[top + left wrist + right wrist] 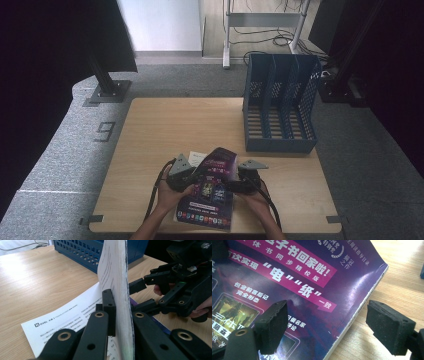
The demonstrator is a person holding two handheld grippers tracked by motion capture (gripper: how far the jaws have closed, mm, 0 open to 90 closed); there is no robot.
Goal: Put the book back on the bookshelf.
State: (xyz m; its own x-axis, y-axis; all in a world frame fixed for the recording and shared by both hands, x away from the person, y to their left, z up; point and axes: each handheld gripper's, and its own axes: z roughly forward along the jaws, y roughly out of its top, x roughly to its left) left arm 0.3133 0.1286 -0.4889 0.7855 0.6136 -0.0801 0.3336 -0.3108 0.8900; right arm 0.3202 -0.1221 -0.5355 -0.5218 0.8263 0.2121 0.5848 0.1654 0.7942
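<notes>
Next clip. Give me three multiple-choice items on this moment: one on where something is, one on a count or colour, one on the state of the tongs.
1. Where does the blue file rack stand on the table?
A. far right part
B. near left corner
C. on the white sheet

2. How many slots does the rack have?
A. one
B. three
C. six

3. What are the left tongs doing?
A. hanging open above the rack
C. lying on the floor
B. clamped on the lifted cover of the purple book

Answers:
1 A: the high view shows it at the far right, beyond both hands.
2 B: two dividers split it into three slots.
3 B: the left gripper view shows the jaws pressed on both sides of the raised cover, while the right tongs gape over the book's edge.
</notes>
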